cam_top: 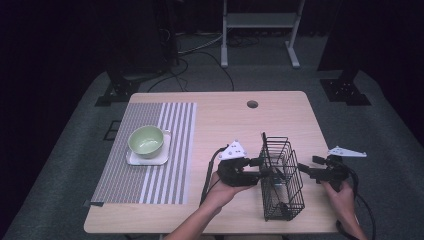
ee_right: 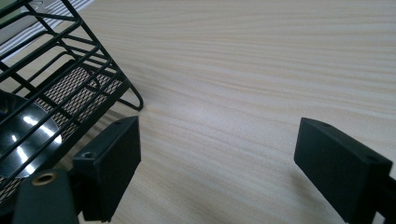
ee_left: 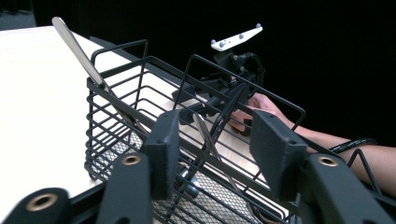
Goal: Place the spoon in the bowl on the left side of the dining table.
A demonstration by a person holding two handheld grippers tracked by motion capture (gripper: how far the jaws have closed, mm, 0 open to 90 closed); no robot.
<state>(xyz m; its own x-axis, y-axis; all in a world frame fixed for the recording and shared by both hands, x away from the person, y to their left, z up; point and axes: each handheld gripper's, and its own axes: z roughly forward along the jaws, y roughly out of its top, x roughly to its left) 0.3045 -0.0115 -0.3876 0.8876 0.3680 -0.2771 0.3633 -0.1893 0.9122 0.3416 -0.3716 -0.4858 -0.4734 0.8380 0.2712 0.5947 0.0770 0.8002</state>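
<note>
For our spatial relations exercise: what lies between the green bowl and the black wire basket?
In the high view, between the green bowl and the wire basket lie striped placemat, bare table and the left gripper.

Utensil ends [ee_left: 212,140] hidden inside wire basket [ee_left: 116,135]

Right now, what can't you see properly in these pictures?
- Utensil in the wire basket: left tool view, its lower end is hidden behind the left tool and the wires.
- Shiny round thing: right tool view, cut off by the left edge, behind basket wires.
- Bowl: high view, too small to tell what's inside.
</note>
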